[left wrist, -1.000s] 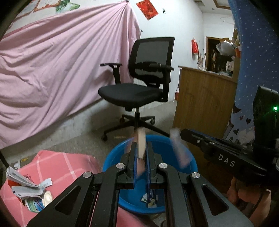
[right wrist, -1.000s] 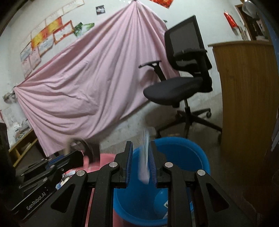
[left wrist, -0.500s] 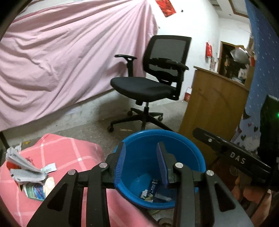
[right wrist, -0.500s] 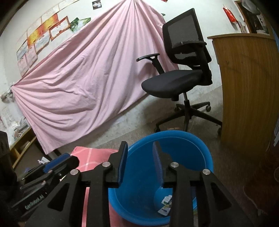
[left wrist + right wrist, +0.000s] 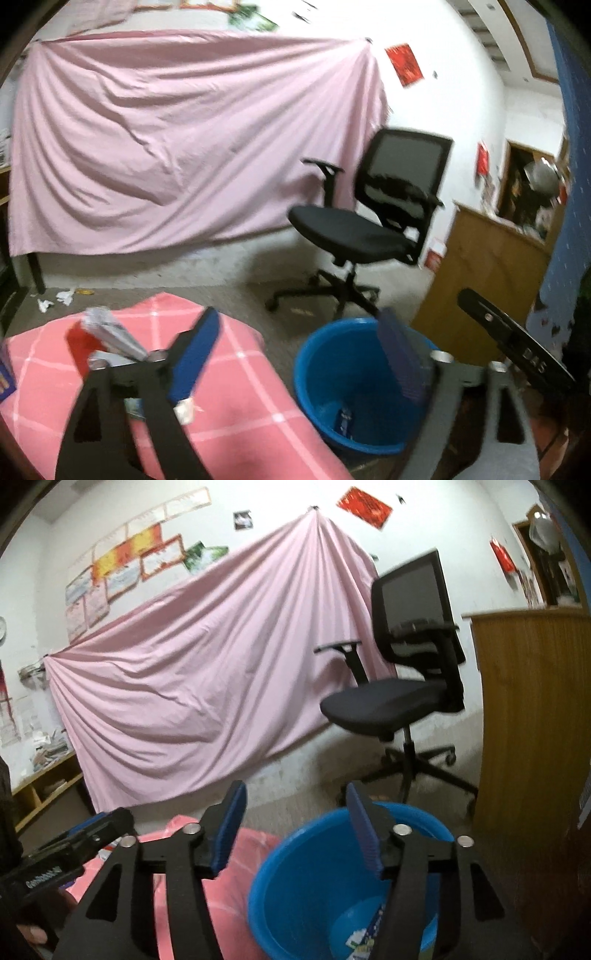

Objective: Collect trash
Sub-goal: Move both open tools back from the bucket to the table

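A blue bucket [image 5: 332, 354] stands on the floor with a few wrappers at its bottom [image 5: 344, 421]; it also shows in the right wrist view [image 5: 295, 878]. My left gripper [image 5: 299, 339] is wide open and empty, above the gap between the bucket and a pink checked cloth [image 5: 229, 398]. Crumpled paper and wrappers [image 5: 107, 332] lie on that cloth at the left. My right gripper [image 5: 295, 812] is wide open and empty above the bucket's left rim.
A black office chair [image 5: 369, 229] stands behind the bucket. A wooden counter [image 5: 487, 280] is to the right. A pink sheet [image 5: 177, 155] hangs on the back wall. Small paper scraps [image 5: 61, 297] lie on the floor at left.
Both grippers let their trash drop into the bucket and opened wide. Both have since pulled up and swung left, the left one toward the pink cloth.
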A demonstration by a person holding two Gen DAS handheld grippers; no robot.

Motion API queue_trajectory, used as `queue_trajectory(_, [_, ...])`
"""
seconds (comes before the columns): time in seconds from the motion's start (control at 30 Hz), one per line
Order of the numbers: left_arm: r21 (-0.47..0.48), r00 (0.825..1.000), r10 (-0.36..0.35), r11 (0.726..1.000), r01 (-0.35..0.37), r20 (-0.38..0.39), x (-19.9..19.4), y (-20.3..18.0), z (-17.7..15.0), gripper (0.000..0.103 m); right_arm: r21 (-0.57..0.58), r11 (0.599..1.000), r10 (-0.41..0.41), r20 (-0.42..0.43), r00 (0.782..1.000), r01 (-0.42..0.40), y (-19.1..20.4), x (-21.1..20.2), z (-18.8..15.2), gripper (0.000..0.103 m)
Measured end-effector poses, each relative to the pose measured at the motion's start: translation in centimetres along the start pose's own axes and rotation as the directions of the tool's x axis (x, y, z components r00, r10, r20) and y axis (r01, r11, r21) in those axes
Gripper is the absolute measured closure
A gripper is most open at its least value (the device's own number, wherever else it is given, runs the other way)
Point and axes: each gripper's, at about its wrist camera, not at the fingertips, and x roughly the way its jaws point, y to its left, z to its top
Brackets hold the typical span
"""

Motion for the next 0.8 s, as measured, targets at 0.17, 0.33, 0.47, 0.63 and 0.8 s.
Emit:
queue_trajectory(0.17, [-0.061,0.991,0.086,0.995,-0.080,0.106,-3.1,3.2,0.6,0.001,-0.024,0.999,0.044,0.107,0.993,-0.041,2.1,-0.8,0.5,0.016])
queue_trajectory(0.33, [-0.076,0.969,0.177,0.983,-0.166,0.171,-6.1,6.2,0.4,0.001,-0.073,0.994,0.100,0.202,0.974,-0.087,4.7,-1.5,0.4,0.000])
queue_trajectory(0.47, [-0.078,0.946,0.237,0.971,-0.225,0.223,-8.6,8.5,-0.3,0.001,-0.138,0.983,0.149,0.249,0.957,-0.117,7.0,-1.9,0.0,0.000])
queue_trajectory(0.63, [-0.082,0.918,0.298,0.955,-0.286,0.261,-11.2,11.0,-1.8,0.001,-0.210,0.965,0.213,0.276,0.937,-0.158,9.8,-2.2,-0.9,0.000])
queue_trajectory(0.8, [-0.065,0.895,0.345,0.938,-0.341,0.281,-12.4,12.9,-2.9,0.001,-0.273,0.943,0.260,0.250,0.932,-0.190,12.4,-1.5,-1.9,0.000])
